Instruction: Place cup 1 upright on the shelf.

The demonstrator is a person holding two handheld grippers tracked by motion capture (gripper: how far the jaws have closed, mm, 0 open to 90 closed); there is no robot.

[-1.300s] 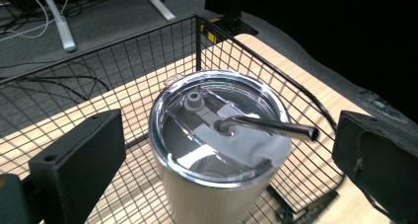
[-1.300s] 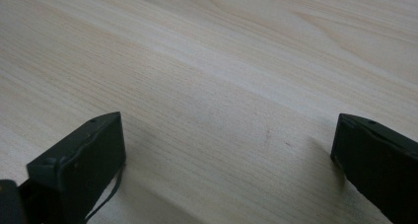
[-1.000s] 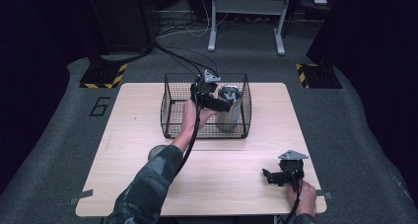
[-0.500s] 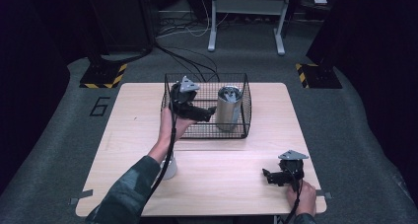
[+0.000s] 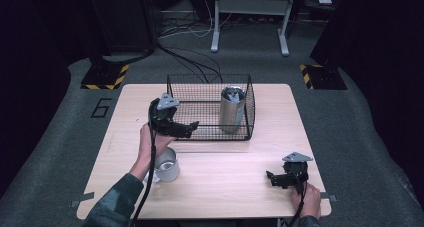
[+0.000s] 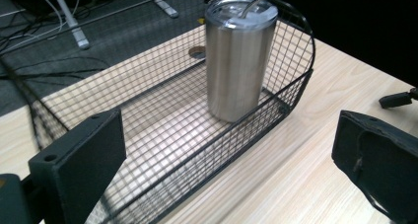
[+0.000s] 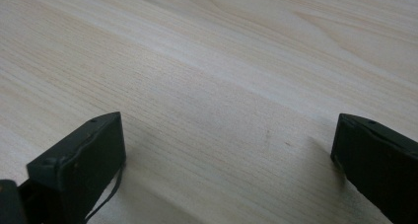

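A tall steel tumbler (image 5: 232, 108) (image 6: 239, 56) with a lid stands upright in the right part of a black wire basket (image 5: 200, 129) (image 6: 148, 150) on the wooden table (image 5: 240, 187). My left gripper (image 5: 186, 129) (image 6: 226, 160) hangs open just outside the basket's front left corner, empty, jaws wide apart and aimed toward the tumbler. A shorter steel cup (image 5: 166, 164) stands on the table under my left forearm. My right gripper (image 5: 272, 178) (image 7: 226, 155) rests open low over bare wood near the front right, with nothing between its jaws.
Beyond the table's far edge lie cables (image 5: 190, 62) and a metal stand's legs (image 5: 250, 37) on grey floor. Yellow-black striped blocks (image 5: 105, 77) sit at both far corners. A round hole (image 6: 197, 51) in the tabletop shows behind the basket.
My left gripper has let go of the tumbler, leaving it standing in the basket, and has drawn back leftward and toward me, out over the basket's front left. The right gripper has stayed put.
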